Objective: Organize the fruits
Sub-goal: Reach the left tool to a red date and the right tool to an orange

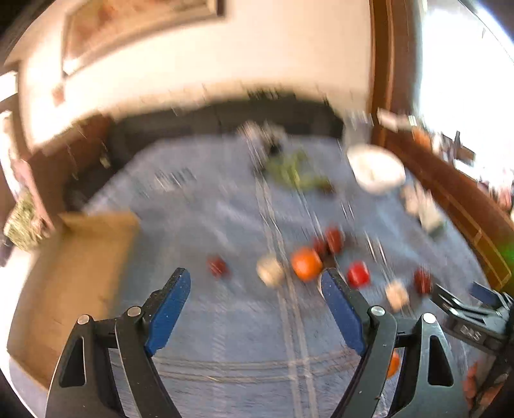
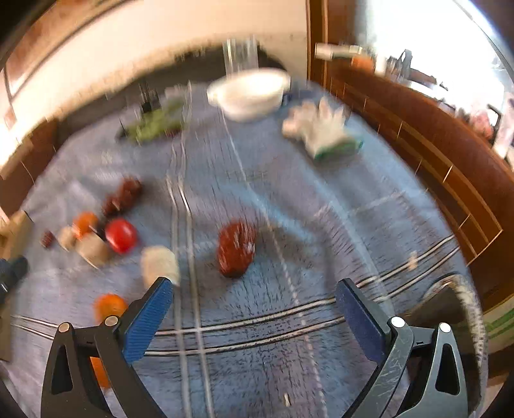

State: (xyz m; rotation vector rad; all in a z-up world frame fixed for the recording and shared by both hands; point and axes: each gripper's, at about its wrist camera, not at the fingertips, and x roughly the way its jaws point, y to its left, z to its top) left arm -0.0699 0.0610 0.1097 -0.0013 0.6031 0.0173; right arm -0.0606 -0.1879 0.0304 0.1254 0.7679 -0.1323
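Blue woven cloth (image 2: 321,225), crossed by pale stripes, is spread over the table, with dark wood panelling behind. Fruits are scattered loose on it: a smooth red tomato (image 2: 121,235), an orange (image 1: 306,263), a dark red textured fruit (image 2: 236,249) and pale rounded pieces. A white bowl (image 2: 249,93) is seen empty at the far edge, so sorting is judged barely begun. Both the left gripper (image 1: 255,283) and the right gripper (image 2: 253,289) are held wide apart, with nothing between the fingers.

A home room is showing: a framed picture (image 1: 135,29) is hanging beyond the jaws, wooden cabinets (image 2: 433,154) flanking a blue-clothed table (image 2: 289,199).
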